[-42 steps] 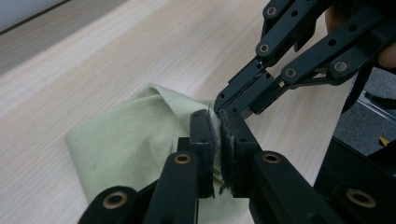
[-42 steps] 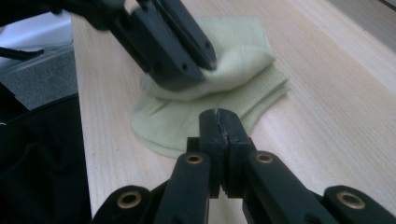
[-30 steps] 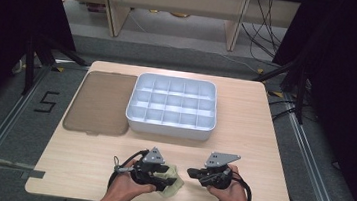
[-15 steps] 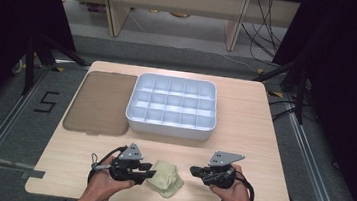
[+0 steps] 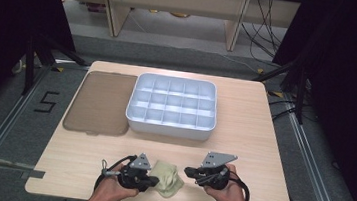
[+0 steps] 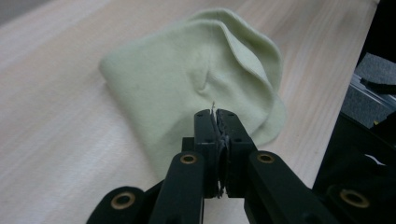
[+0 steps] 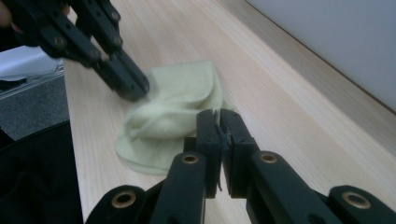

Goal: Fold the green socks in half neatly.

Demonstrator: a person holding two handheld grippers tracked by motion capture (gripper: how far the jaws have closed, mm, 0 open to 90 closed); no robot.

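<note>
A folded pale green cloth (image 5: 169, 178) lies near the table's front edge, between my two grippers. My left gripper (image 5: 154, 181) is just left of it. In the left gripper view its jaws (image 6: 215, 115) have just been closing and now stand shut over the cloth (image 6: 187, 79), with no fabric visible between them. My right gripper (image 5: 188, 172) sits just right of the cloth, pointing left at it. Its jaws (image 7: 218, 114) are shut and hold nothing, just short of the cloth (image 7: 182, 102). The right gripper view has the left gripper (image 7: 135, 88) touching the cloth's far edge.
A white tray (image 5: 168, 127) divided into several compartments stands at the middle back of the wooden table (image 5: 263, 139). A flat brown lid (image 5: 101, 102) lies to its left. The table's front edge is close behind both hands.
The left hand drew away to the left, leaving the cloth on the table, then came back right and down to the cloth's edge. The right gripper stayed put.
</note>
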